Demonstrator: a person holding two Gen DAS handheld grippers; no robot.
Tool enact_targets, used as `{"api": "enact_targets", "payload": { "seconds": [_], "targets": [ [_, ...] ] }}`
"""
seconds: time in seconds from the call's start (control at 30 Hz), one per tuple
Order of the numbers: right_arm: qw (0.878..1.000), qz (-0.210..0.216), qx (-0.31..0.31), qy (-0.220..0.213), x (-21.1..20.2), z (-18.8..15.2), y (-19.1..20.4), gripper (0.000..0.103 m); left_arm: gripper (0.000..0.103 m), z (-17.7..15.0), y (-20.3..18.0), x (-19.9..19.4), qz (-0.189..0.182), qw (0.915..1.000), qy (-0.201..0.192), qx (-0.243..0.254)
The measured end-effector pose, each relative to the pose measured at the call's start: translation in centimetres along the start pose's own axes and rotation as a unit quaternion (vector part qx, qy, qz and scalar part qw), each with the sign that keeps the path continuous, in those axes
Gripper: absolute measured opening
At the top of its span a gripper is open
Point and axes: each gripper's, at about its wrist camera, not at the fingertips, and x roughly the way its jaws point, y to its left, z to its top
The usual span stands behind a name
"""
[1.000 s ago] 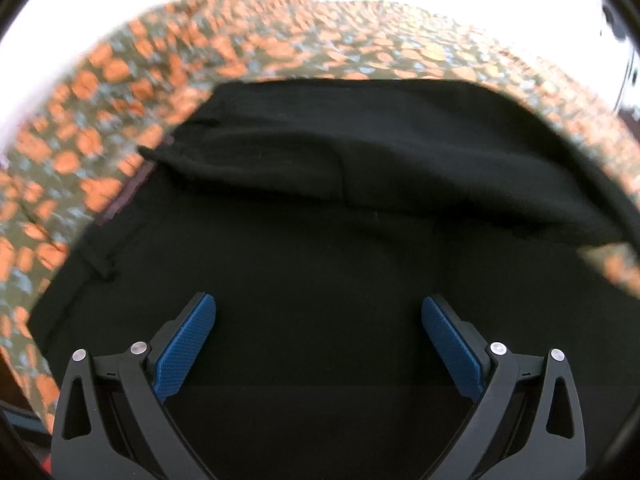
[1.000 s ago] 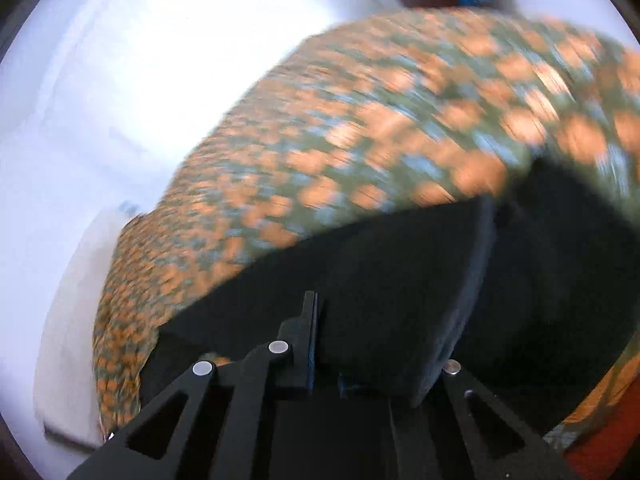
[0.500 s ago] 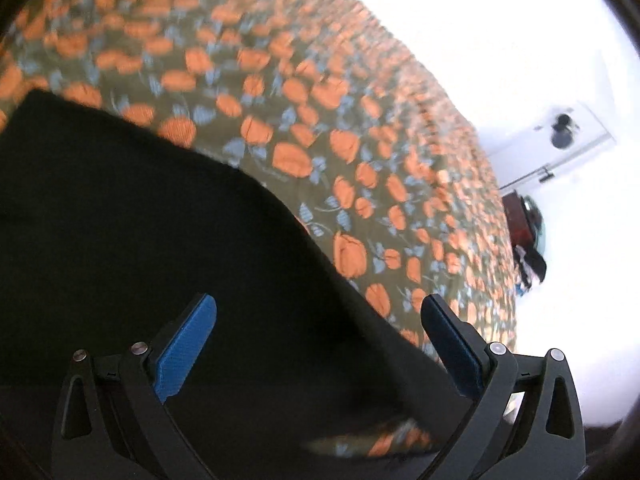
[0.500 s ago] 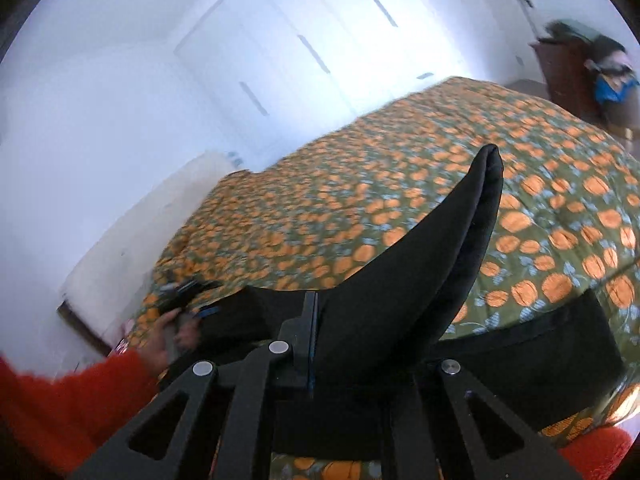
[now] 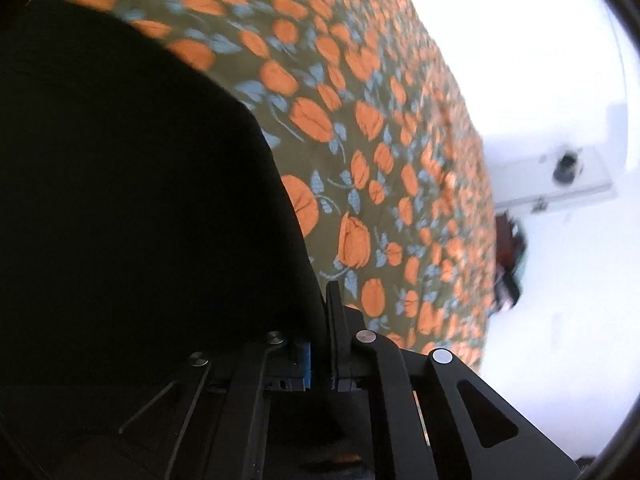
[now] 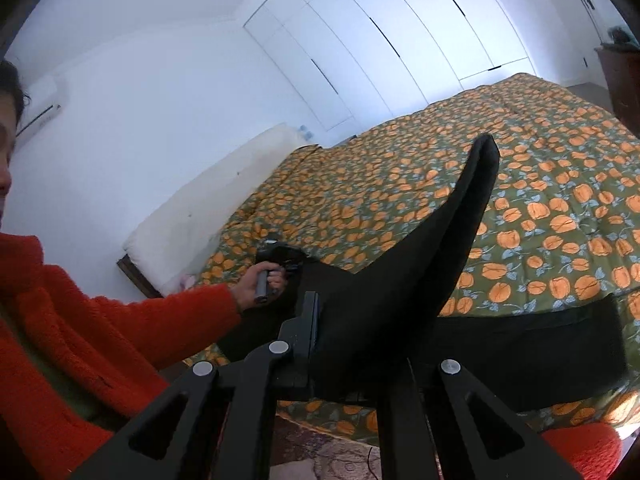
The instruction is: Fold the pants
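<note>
In the left wrist view, the jaws of the left gripper point(image 5: 320, 344) are seen drawn together, with only a thin slit between the blue pad and the black finger. The edge of the black pants point(image 5: 132, 200) is pinched in that slit, and the dark cloth is spread from the jaws up and to their left, filling that half of the view. To the right of the jaws and beyond them, the bed point(image 5: 380, 184) with its olive cover printed in orange is shown. Farther right of the jaws, a white surface bearing a small dark object is seen, blurred.

In the right wrist view, a red sleeve point(image 6: 120, 320) is seen to the left of the jaws, and the left hand point(image 6: 262, 278) is wrapped around the handle of its tool, which is held at the far corner of the pants point(image 6: 520, 348). The jaws of the right gripper point(image 6: 360, 344) are clamped shut on a fold of the black cloth, which is raised from between them into a tall peak leaning up and to the right. Below and to the right of the jaws, the rest of the garment is laid flat across the near edge of the bed point(image 6: 540, 184). White wardrobe doors point(image 6: 380, 32) are seen well beyond the jaws.
</note>
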Motion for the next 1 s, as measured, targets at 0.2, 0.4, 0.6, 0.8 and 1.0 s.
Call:
{"api": "enact_targets", "payload": {
  "seconds": [0.2, 0.4, 0.6, 0.8, 1.0],
  "targets": [
    [0.991, -0.137, 0.008, -0.002, 2.7, 2.7, -5.0, 0.008, 0.004, -1.8, -4.9, -15.3, -0.05, 0.9867, -0.127, 0.089],
    [0.992, -0.109, 0.052, -0.046, 3.0, 6.2, -7.2, 0.008, 0.007, -12.5, -2.4, -23.3, 0.005, 0.972, -0.177, 0.155],
    [0.953, -0.252, 0.126, 0.107, 5.3, 0.0, -14.2, 0.008, 0.006, -22.8, 7.4, -12.9, 0.095, 0.9906, -0.023, 0.096],
    [0.917, -0.297, 0.197, 0.179, 6.3, -4.1, -19.7, 0.01, 0.006, -23.2, 6.9, -12.4, 0.103, 0.9872, -0.018, 0.12],
    [0.924, -0.274, 0.226, 0.143, 4.5, -4.6, -20.1, 0.033, 0.006, -23.6, 6.7, -12.7, 0.106, 0.9856, -0.026, 0.129]
  ]
}}
